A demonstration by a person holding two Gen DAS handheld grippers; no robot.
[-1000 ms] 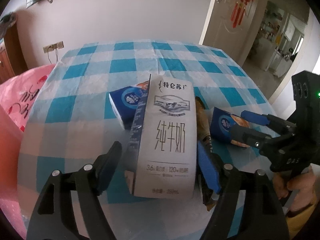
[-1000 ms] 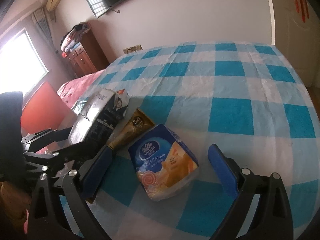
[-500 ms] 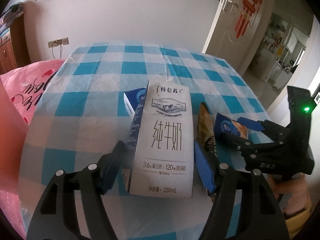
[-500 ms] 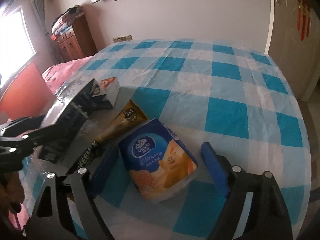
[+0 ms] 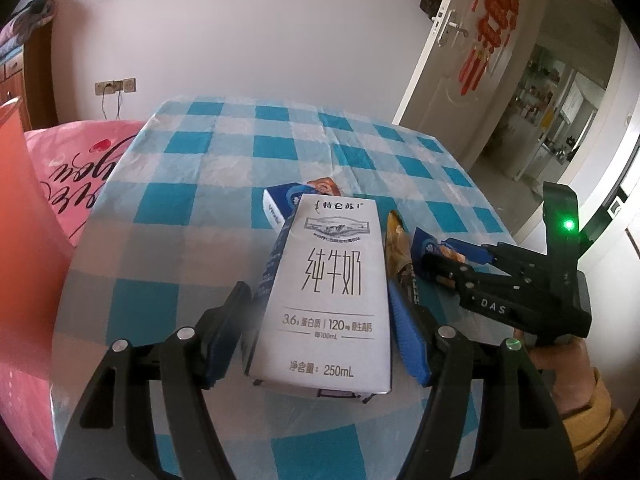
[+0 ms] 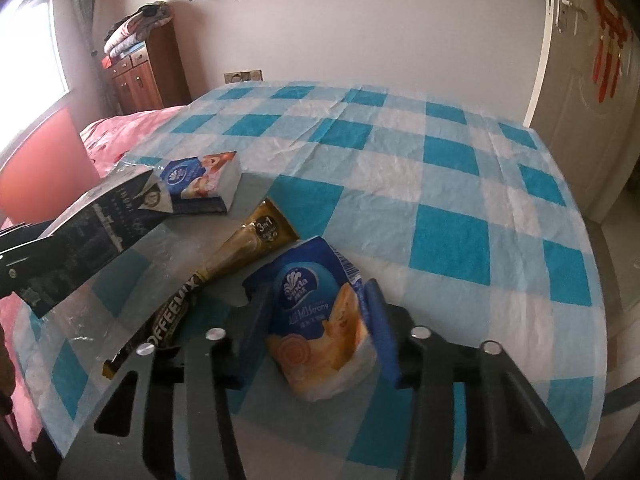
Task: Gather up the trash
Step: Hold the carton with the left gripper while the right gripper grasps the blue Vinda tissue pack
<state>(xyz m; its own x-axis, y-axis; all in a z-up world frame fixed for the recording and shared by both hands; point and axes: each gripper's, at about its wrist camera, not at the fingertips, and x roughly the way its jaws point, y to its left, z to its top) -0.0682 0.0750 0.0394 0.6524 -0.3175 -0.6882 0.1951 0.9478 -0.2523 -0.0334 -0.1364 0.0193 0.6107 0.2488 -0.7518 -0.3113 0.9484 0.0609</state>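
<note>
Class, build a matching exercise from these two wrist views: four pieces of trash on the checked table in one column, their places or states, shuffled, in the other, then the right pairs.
1 milk carton
2 coffee sachet
3 near tissue pack
4 far tissue pack

A lying flat, untouched
B between the closing right gripper jaws
C behind the carton
D held in the left gripper

1-D, 2-A, 3-B, 4-C

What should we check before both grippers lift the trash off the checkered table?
1. Milk carton held by the left gripper: ok.
2. Right gripper around the tissue pack, jaws closing: ok.
3. Firm squeeze on that tissue pack: cannot tell.
4. Coffee sachet outside the right gripper: ok.
5. Second tissue pack collected: not ok, it lies on the table.
6. Trash bin in view: not ok.
</note>
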